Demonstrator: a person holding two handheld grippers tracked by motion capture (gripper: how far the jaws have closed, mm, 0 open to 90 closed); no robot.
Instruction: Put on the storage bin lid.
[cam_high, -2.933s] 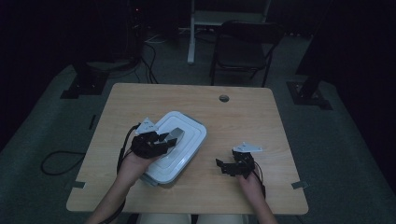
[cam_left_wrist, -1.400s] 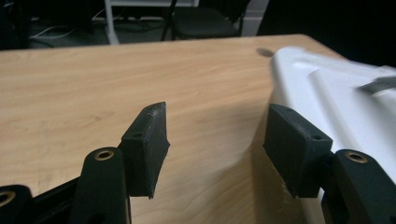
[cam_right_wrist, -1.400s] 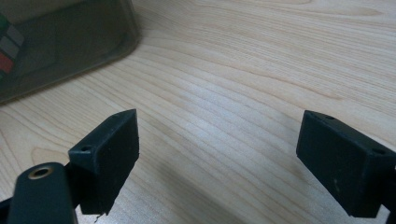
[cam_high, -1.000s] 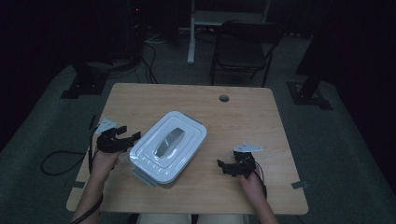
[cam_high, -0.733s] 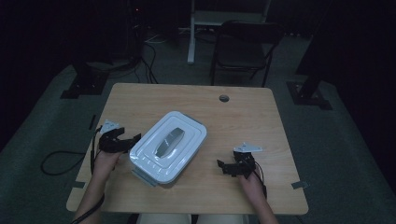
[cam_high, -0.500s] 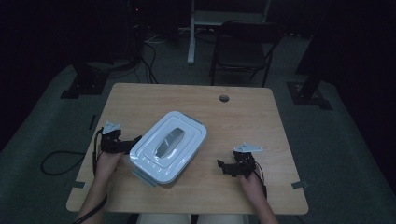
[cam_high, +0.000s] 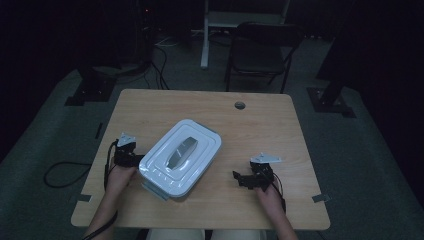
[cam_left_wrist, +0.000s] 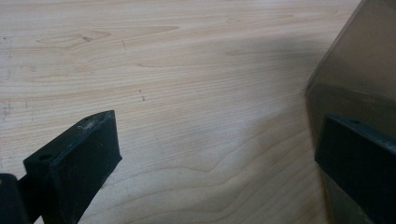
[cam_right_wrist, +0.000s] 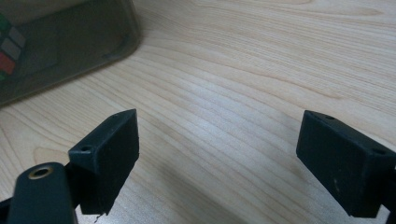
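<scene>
A clear plastic box with a white lid (cam_high: 180, 157) and a grey handle lies slantwise on the wooden table (cam_high: 250, 130). My left gripper (cam_high: 136, 160) rests at the box's left end. Its jaws have just been opening and now stand open (cam_left_wrist: 217, 135) over bare wood, and the right jaw is close beside the box's smoky wall (cam_left_wrist: 359, 70). My right gripper (cam_high: 241, 178) is open (cam_right_wrist: 217, 126) low over the table to the right of the box, apart from it. Through the box wall (cam_right_wrist: 70, 37) I make out a coloured puzzle cube (cam_right_wrist: 9, 51).
A round cable hole (cam_high: 240, 105) sits near the table's far edge. Behind the table stand a dark folding chair (cam_high: 260, 50) and a white post. A cable loop (cam_high: 60, 170) lies on the floor to the left. Tape marks (cam_high: 320, 198) flag the front corners.
My left gripper came off the box lid and went to the box's left side, then sank lower beside it. The right gripper kept still.
</scene>
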